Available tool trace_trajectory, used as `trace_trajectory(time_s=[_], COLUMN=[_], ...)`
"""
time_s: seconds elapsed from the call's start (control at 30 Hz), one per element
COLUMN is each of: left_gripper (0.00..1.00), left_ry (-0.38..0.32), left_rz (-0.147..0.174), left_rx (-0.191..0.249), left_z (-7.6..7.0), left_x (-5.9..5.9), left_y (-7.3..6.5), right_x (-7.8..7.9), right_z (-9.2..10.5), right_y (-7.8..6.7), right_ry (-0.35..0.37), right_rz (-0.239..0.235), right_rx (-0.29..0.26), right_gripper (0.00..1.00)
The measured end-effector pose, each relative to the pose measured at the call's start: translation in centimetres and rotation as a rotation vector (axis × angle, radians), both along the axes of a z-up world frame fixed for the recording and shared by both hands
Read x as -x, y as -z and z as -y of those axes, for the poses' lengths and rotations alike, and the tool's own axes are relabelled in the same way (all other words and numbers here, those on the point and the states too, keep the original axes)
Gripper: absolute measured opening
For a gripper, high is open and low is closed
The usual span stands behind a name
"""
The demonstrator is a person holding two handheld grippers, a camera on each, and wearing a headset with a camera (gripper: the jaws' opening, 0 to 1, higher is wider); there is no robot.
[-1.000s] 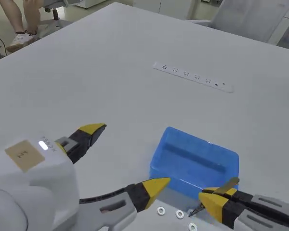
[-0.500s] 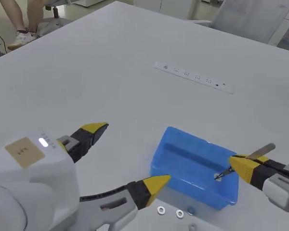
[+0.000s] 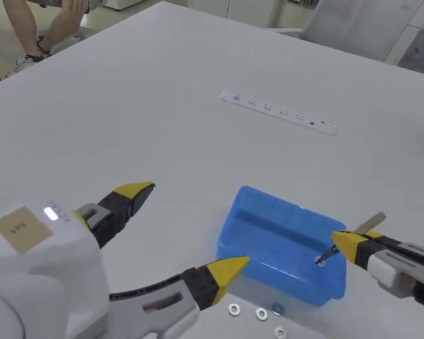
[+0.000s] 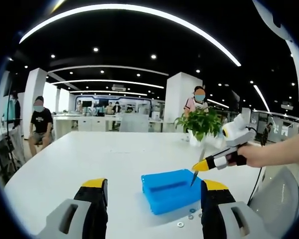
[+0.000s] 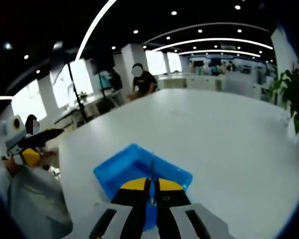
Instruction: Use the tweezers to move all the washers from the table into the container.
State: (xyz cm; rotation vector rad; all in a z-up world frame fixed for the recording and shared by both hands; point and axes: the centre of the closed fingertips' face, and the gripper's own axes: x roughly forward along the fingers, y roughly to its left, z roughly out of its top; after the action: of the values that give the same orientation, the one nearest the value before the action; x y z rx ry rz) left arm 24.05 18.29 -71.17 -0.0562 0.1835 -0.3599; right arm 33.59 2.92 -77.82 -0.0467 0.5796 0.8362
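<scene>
A blue container (image 3: 283, 236) stands near the front of the white table (image 3: 127, 106). Three washers (image 3: 261, 314) lie in front of it. My right gripper (image 3: 348, 246) is shut on tweezers (image 3: 326, 254), whose tip hangs over the container's right end; whether it carries a washer is too small to tell. In the right gripper view the tweezers (image 5: 152, 174) rise between the closed yellow jaws of the right gripper (image 5: 150, 186), over the container (image 5: 132, 167). My left gripper (image 3: 182, 227) stays open and empty, left of the container. The left gripper (image 4: 154, 199) faces the container (image 4: 172, 188), the washers (image 4: 181, 225) and the right gripper (image 4: 217, 162).
A white power strip (image 3: 278, 111) lies flat farther back on the table. A small blue bit (image 3: 277, 308) rests among the washers. A person (image 3: 39, 25) stands beyond the table's far left corner. A potted plant (image 4: 202, 124) stands past the container.
My right gripper rose with the tweezers from the washers in front of the container to above its right end. The left gripper stayed put.
</scene>
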Motion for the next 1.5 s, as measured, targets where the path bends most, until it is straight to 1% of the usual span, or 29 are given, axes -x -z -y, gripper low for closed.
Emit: trace_trajectory(time_s=[0.1, 0.13, 0.3, 0.43, 0.47, 0.57, 0.67, 0.7, 0.77, 0.87, 0.97, 1.07, 1.13, 1.2, 1.27, 1.33, 1.37, 1.5], left_gripper=[0.78, 0.78, 0.8, 0.8, 0.8, 0.8, 0.81, 0.81, 0.81, 0.81, 0.81, 0.81, 0.8, 0.8, 0.8, 0.8, 0.79, 0.79], left_ry=[0.002, -0.001, -0.019, -0.021, -0.023, -0.032, -0.04, -0.043, -0.044, -0.04, -0.034, -0.022, -0.017, -0.019, -0.021, -0.026, -0.027, -0.023], left_rz=[0.0, 0.006, 0.013, 0.011, 0.015, 0.036, 0.046, 0.044, 0.034, 0.036, 0.027, 0.038, 0.04, 0.049, 0.048, 0.04, 0.037, 0.032], left_rx=[-0.002, -0.002, -0.001, -0.005, -0.005, 0.013, 0.034, 0.033, 0.031, 0.027, 0.031, 0.041, 0.043, 0.047, 0.059, 0.058, 0.058, 0.053], left_z=[0.1, 0.0, -0.3, -0.3, -0.3, -0.5, -0.6, -0.7, -0.8, -0.6, -0.5, -0.3, -0.3, -0.3, -0.6, -0.9, -1.1, -1.4], left_x=[0.0, 0.0, 0.0, 0.0, 0.0, 0.0, -0.1, -0.1, -0.1, -0.1, -0.1, 0.0, 0.0, 0.0, 0.0, 0.0, 0.0, 0.0], left_y=[0.0, -0.1, -0.3, -0.2, -0.3, -0.8, -1.0, -0.9, -0.7, -0.8, -0.6, -0.9, -0.9, -1.1, -1.0, -0.7, -0.5, -0.2], right_x=[0.0, -0.1, -0.3, -0.3, -0.3, -0.3, -0.3, -0.2, -0.2, -0.2, -0.3, -0.1, 0.1, 0.1, 0.1, 0.2, 0.3, 0.6], right_z=[-0.4, -0.5, -0.7, -0.7, -0.6, -0.6, -0.6, -0.7, -0.8, -0.9, -0.8, -0.8, -0.7, -0.5, -0.3, -0.3, -0.2, -0.2], right_y=[0.6, 0.8, 1.3, 1.7, 1.8, 1.8, 1.9, 2.0, 1.8, 1.8, 1.9, 2.0, 2.1, 1.9, 1.4, 0.6, 0.1, -1.1], right_ry=[-0.013, -0.016, -0.03, -0.044, -0.046, -0.051, -0.057, -0.059, -0.058, -0.059, -0.054, -0.057, -0.066, -0.068, -0.059, -0.053, -0.054, -0.059], right_rz=[-0.001, 0.001, 0.009, 0.013, 0.014, 0.018, 0.011, 0.007, 0.017, 0.017, 0.017, 0.017, 0.023, 0.041, 0.047, 0.069, 0.087, 0.11], right_rx=[0.009, 0.017, 0.036, 0.06, 0.064, 0.064, 0.063, 0.059, 0.053, 0.052, 0.054, 0.054, 0.064, 0.066, 0.05, 0.04, 0.04, 0.029], right_gripper=[0.02, 0.02, 0.02, 0.03, 0.03, 0.03, 0.03, 0.03, 0.03, 0.03, 0.03, 0.03, 0.03, 0.03, 0.03, 0.03, 0.03, 0.03])
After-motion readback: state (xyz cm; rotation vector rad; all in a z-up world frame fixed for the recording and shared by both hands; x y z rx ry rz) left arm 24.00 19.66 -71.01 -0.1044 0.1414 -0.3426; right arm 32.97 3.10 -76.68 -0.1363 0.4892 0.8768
